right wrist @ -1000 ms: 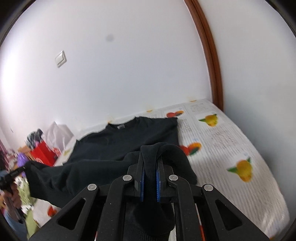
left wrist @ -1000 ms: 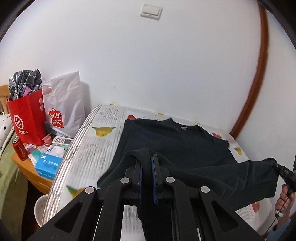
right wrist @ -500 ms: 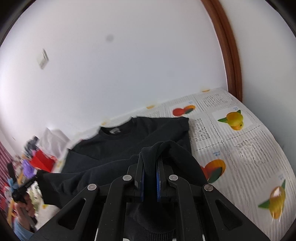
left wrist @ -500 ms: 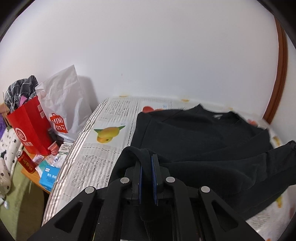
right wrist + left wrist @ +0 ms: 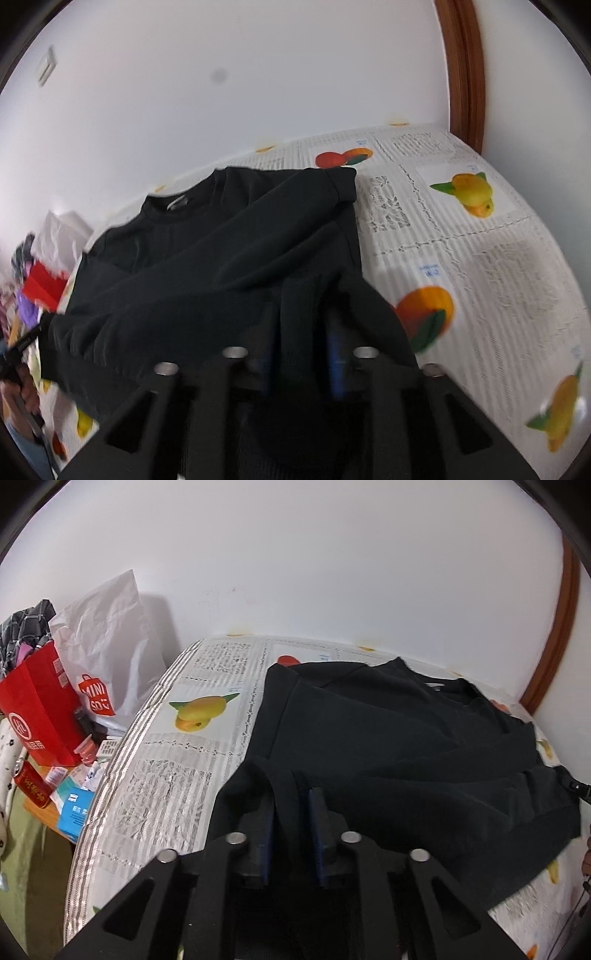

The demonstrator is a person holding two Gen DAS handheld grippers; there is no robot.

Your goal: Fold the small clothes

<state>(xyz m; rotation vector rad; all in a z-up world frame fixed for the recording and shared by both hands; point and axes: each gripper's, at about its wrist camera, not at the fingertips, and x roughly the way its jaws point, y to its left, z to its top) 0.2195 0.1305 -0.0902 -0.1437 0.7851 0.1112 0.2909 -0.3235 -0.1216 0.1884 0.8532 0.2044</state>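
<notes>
A black long-sleeved top (image 5: pixel 388 738) lies on a fruit-print sheet (image 5: pixel 177 775), neckline toward the far wall. My left gripper (image 5: pixel 291 805) is shut on the top's bottom hem at its left corner, fabric bunched between the blue pads. My right gripper (image 5: pixel 301 332) is shut on the hem at the right corner of the top (image 5: pixel 221 251). The held hem hangs folded forward over the lower body. The other gripper shows at each view's edge.
A red paper bag (image 5: pixel 37 709) and a white Miniso bag (image 5: pixel 107 657) stand left of the bed on a small table with boxes (image 5: pixel 74 812). A white wall runs behind; a brown door frame (image 5: pixel 461 74) is at the right corner.
Both grippers have carried the hem forward and down toward the neckline. The fold now lies lower over the top's body, and the jaws look slightly wider around the cloth.
</notes>
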